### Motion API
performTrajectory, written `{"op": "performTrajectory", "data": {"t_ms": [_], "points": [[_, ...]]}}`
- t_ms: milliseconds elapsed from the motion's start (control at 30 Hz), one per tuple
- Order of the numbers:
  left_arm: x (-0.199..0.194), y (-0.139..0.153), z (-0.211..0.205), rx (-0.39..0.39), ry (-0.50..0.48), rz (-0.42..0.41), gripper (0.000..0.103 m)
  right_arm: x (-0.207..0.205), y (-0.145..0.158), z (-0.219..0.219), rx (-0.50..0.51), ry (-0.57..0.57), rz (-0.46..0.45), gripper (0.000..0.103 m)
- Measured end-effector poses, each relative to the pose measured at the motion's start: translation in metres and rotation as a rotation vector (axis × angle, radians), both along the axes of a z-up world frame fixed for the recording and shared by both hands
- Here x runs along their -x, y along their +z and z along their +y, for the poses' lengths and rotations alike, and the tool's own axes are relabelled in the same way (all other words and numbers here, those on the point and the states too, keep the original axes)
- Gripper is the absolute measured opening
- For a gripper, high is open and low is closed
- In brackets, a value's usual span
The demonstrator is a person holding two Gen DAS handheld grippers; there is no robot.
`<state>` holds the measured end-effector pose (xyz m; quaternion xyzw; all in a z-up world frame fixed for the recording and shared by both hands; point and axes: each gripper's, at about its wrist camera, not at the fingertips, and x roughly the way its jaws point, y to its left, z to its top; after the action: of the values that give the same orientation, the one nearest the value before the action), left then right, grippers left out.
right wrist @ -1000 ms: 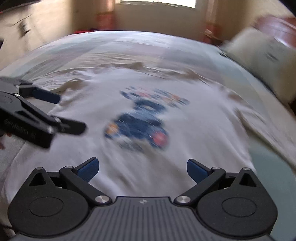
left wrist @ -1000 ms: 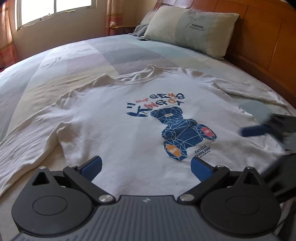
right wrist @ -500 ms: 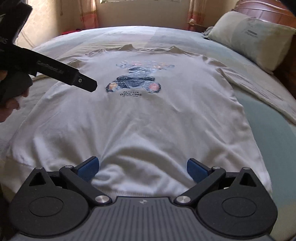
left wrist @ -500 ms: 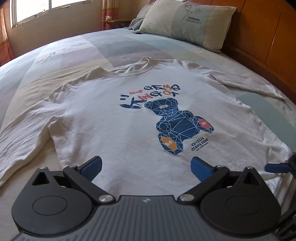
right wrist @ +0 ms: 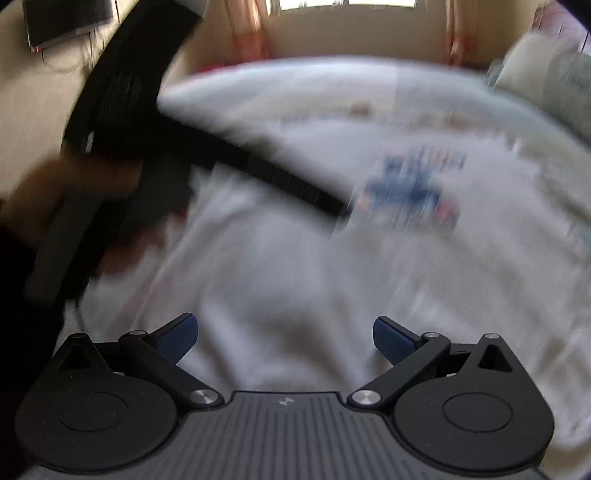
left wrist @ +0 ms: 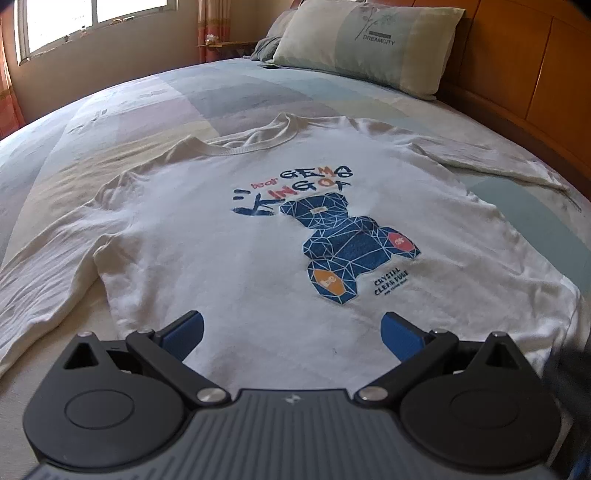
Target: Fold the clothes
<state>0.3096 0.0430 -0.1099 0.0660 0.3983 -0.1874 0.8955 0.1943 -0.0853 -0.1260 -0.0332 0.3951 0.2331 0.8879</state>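
Observation:
A white long-sleeved shirt (left wrist: 229, 236) with a blue bear print lies flat, front up, on the bed, sleeves spread to both sides. My left gripper (left wrist: 291, 334) hovers open over its hem, blue pads wide apart and nothing between them. In the right wrist view, which is heavily blurred, my right gripper (right wrist: 283, 334) is open above the same shirt (right wrist: 295, 280) near its lower edge. The left gripper's black body (right wrist: 207, 147), held by a hand, crosses the upper left of that view.
The bed sheet (left wrist: 192, 92) has pale colour blocks. A pillow (left wrist: 369, 40) leans against the wooden headboard (left wrist: 524, 70) at the far right. A window (left wrist: 77, 14) lies beyond the bed at the upper left.
The right gripper has swung quickly, blurring its view, and has left the left wrist view's right edge. The left gripper has edged slightly closer to the shirt. Both stay open.

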Motion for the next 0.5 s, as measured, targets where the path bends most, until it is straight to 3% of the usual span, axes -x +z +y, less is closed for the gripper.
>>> {"op": "performTrajectory", "data": {"t_ms": [167,333,500], "points": [[-0.001,0.003,0.004,0.021,0.01,-0.003,0.102,0.02,0.001,0.009,0.049,0.058,0.034,0.103],[0.001,0.004,0.005,0.016,0.012,-0.008,0.102,0.006,0.015,0.026,-0.076,0.098,0.013,0.103],[0.0,0.005,0.008,0.024,0.017,-0.007,0.102,0.007,-0.004,0.049,-0.134,0.148,0.135,0.103]]}}
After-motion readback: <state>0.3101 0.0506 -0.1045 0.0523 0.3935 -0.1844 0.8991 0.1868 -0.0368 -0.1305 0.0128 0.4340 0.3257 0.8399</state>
